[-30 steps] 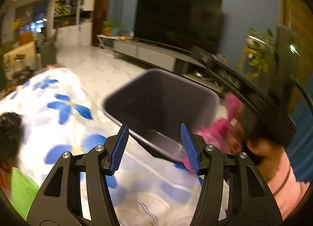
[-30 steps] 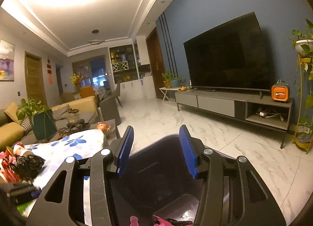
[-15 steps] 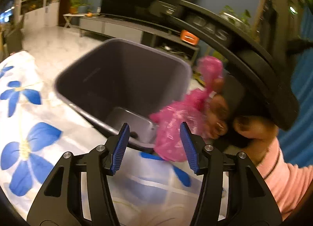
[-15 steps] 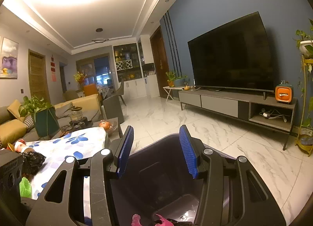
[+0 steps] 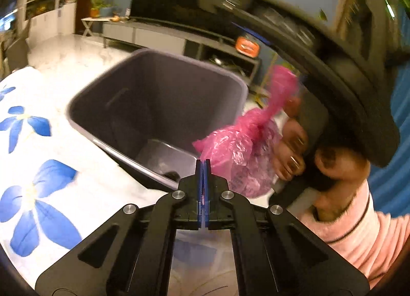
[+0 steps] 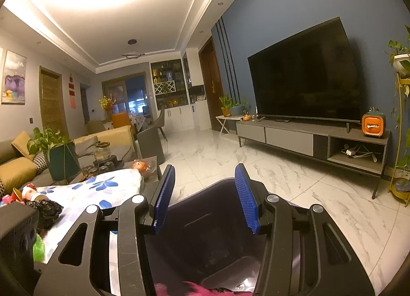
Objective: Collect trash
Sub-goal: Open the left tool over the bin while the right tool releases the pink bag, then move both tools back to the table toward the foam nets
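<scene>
Now clamped together and empty: left gripper [image 5: 203, 165], lower centre. Right gripper [image 6: 205, 198] spread wide over grey bin [image 5: 156, 106]. Pink trash bag [image 5: 243, 150] right of centre, pinched in hand [image 5: 294, 147] beside bin rim; could drop outside if released early.

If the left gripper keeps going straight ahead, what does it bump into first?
Probably the near rim of the grey bin. The shut left gripper points right at it, with the pink bag just off to the side. Depth is hard to judge.
</scene>
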The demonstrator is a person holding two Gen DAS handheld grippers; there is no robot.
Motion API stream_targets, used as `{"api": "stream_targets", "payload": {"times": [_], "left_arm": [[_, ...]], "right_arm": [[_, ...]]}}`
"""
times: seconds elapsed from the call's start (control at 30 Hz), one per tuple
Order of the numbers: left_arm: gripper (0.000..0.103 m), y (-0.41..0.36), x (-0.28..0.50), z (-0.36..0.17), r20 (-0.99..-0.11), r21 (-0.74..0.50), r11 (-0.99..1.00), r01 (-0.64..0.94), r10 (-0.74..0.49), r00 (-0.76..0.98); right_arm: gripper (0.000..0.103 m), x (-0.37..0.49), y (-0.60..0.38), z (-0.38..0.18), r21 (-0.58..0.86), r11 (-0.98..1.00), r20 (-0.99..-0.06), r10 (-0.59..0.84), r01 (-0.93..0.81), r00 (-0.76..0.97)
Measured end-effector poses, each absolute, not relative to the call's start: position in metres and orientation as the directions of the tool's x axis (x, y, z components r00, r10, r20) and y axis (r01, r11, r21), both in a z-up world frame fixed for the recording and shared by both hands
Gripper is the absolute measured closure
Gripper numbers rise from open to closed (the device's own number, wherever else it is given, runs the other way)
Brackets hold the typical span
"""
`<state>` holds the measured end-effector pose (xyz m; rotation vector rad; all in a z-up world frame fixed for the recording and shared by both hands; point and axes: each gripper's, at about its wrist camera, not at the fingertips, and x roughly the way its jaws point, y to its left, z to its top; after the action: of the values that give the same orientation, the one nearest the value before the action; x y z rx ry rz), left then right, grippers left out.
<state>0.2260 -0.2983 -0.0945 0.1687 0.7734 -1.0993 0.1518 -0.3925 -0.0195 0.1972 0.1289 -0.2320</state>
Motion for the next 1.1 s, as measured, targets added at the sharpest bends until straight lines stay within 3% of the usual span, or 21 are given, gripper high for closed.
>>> {"api": "stream_targets", "payload": {"times": [0.57,0.67,0.73,0.77,1.1], "left_arm": [[0.102,-0.316,0.250,-0.053,-0.584,-0.167,0.624,0.763,-0.686,0.434],[0.087,-0.311,0.255,-0.055,-0.600,-0.160,0.667,0.728,-0.651,0.465],[0.051,-0.304,0.257,-0.053,-0.594,-0.169,0.697,0.697,-0.637,0.492],[0.043,-0.296,0.257,-0.051,-0.583,-0.176,0.718,0.673,-0.627,0.517],[0.026,-0.223,0.228,-0.018,-0.498,-0.179,0.829,0.529,-0.540,0.678]], "right_arm": [[0.047,0.119,-0.395,-0.009,0.138,0.945,-0.084,-0.288,0.297,0.954],[0.046,0.113,-0.398,-0.009,0.139,0.943,-0.090,-0.294,0.304,0.952],[0.043,0.110,-0.398,-0.009,0.144,0.941,-0.094,-0.296,0.307,0.951],[0.042,0.108,-0.397,-0.008,0.148,0.940,-0.094,-0.296,0.308,0.950],[0.024,0.080,-0.370,-0.010,0.149,0.945,-0.125,-0.272,0.290,0.954]]}}
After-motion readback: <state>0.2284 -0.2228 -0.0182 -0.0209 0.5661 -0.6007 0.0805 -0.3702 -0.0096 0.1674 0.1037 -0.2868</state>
